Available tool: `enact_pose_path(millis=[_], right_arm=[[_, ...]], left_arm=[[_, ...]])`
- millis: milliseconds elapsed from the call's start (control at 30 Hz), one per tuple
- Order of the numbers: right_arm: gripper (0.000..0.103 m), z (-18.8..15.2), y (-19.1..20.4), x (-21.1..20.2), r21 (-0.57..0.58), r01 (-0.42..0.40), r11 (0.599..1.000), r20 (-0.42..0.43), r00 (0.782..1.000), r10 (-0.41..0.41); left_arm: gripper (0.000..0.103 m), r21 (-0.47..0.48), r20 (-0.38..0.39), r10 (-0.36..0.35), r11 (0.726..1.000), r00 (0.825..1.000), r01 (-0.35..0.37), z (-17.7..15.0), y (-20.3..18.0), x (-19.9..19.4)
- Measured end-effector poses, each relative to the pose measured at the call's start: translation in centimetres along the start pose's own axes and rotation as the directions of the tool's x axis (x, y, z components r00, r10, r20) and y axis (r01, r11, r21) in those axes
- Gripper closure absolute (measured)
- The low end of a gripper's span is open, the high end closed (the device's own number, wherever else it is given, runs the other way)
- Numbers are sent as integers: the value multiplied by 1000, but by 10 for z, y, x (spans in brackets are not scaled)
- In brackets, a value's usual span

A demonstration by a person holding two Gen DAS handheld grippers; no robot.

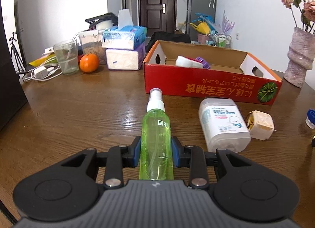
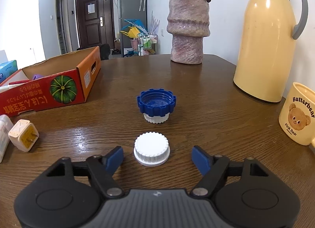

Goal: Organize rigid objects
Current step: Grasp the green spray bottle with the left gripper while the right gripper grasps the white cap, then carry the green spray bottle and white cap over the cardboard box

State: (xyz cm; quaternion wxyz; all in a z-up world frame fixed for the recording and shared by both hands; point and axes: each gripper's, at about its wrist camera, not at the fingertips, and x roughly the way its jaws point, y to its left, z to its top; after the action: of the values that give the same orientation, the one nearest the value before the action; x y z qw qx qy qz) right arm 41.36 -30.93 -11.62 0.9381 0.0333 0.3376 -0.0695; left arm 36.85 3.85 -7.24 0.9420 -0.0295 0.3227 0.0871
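Observation:
My left gripper is shut on a green spray bottle with a white pump top, held over the wooden table and pointing toward the red cardboard box. The box holds a white item and a purple one. A white rectangular container and a cream plug adapter lie to the right of the bottle. In the right wrist view, my right gripper stands open around a white ridged cap; its pads do not touch the cap. A blue cap on a white one sits beyond.
A pink stone vase stands at the table's far edge, with a yellow thermos and a bear mug at the right. Tissue packs, an orange, a glass and cables crowd the far left.

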Motion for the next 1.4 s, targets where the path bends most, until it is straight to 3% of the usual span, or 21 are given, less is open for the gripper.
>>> enact_pose_path(millis=[133,167,633,933,1400], right_arm=[[63,0,2,-2,-9,-9,1000,14,1000,9],[64,0,2,-2,-16,-10,1000,17,1000,10],[64,-5,21,-22,-48,-20,999,96,995,25],[65,-15,55,-41,-104,-86,991,139,985,100],[65,-23,108,-80,-161,-237,958,188,946,266]], left_arm=[[71,1,9,-9,1000,1000,9,-1,-4,-3],[71,2,9,-13,1000,1000,13,-1,-5,-3],[71,29,21,-50,998,999,50,-6,-25,-12],[71,40,39,-75,997,996,73,-8,-36,-21],[71,46,50,-117,992,992,115,-7,-52,-33]])
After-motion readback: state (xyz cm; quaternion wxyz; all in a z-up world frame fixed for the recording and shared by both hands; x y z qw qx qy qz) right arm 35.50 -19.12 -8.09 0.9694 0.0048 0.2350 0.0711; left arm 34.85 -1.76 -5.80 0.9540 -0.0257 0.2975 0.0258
